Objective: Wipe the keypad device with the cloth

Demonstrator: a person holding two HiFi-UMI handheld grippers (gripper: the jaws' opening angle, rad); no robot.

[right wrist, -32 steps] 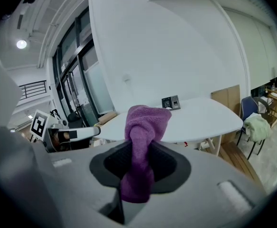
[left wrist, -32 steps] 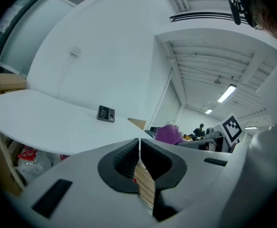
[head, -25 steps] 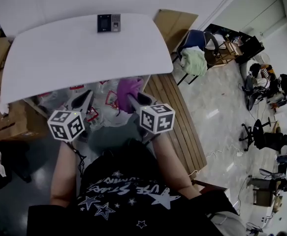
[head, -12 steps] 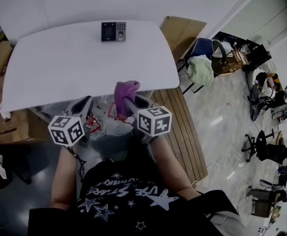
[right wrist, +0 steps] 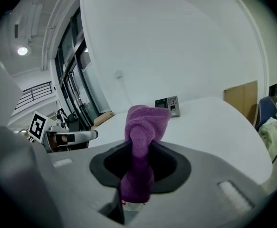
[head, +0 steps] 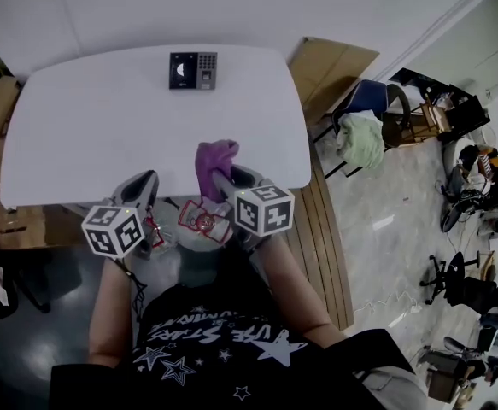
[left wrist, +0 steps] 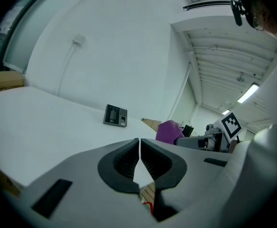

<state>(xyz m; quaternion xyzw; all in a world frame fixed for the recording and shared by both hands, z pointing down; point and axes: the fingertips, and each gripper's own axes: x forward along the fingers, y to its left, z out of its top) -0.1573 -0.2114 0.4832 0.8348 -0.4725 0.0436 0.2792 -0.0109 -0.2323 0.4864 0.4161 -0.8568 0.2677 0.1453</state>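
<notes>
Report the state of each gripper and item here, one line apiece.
left gripper: shut, holding nothing.
right gripper: shut on the purple cloth.
purple cloth: bunched, standing up out of the jaws.
keypad device: on the far side of the white table, not yet touched.

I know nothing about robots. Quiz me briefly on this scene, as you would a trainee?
1. True or false: the left gripper is holding something.
2. Where is the keypad device? A) lying on the far side of the white table; B) between a gripper's jaws; C) on the floor.
3. What colour is the cloth clamped in the right gripper?

Key: 1 false, its jaws are together on nothing. 2 A. 3 purple.
</notes>
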